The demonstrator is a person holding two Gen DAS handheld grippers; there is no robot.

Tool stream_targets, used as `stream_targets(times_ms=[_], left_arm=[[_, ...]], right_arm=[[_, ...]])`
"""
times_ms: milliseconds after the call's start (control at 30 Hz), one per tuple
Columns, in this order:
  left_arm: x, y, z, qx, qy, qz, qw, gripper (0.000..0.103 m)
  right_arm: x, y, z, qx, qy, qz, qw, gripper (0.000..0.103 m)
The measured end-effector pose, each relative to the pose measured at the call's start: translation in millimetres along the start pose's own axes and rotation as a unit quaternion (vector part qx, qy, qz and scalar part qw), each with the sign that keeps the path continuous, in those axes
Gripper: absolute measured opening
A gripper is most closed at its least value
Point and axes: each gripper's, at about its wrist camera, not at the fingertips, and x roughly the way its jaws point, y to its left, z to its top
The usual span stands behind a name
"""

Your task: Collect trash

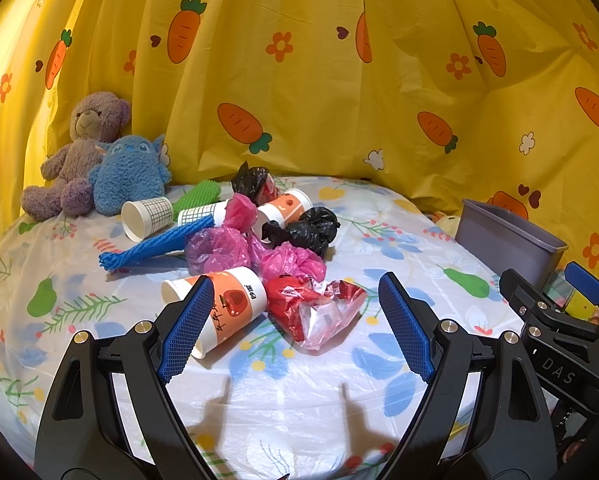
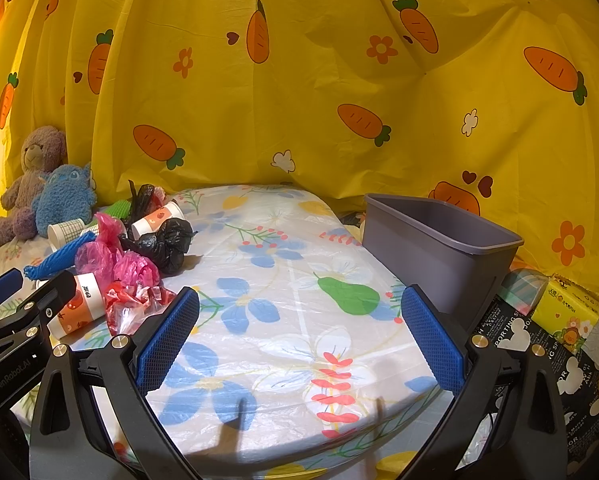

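A trash pile lies on the floral table cover (image 1: pixel 279 400). It holds a red and clear plastic bag (image 1: pixel 315 312), an orange-banded paper cup (image 1: pixel 227 300) on its side, pink bags (image 1: pixel 235 244), black bags (image 1: pixel 303 230), a blue foam net (image 1: pixel 155 246) and checked cups (image 1: pixel 145 216). My left gripper (image 1: pixel 295 316) is open and empty, just short of the red bag and the cup. My right gripper (image 2: pixel 299 332) is open and empty over bare cover. The pile (image 2: pixel 131 264) lies to its left, and a grey bin (image 2: pixel 439 248) stands to its right.
A brown teddy (image 1: pixel 83 148) and a blue plush toy (image 1: pixel 129 174) sit at the back left against a yellow carrot-print cloth (image 1: pixel 339 80). A yellow tissue pack (image 2: pixel 567 316) and black printed paper (image 2: pixel 539 352) lie beyond the bin. The right gripper shows in the left wrist view (image 1: pixel 559 312).
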Motion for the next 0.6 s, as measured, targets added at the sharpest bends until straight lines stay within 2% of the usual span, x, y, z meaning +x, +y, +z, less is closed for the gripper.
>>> stream_targets(times_ms=[600], left_arm=[[1.2,-3.6,-0.3,0.0,-0.001,0.0,1.0,0.083]], right_arm=[[-0.5,0.4,0.1,0.0,-0.001,0.0,1.0,0.098]])
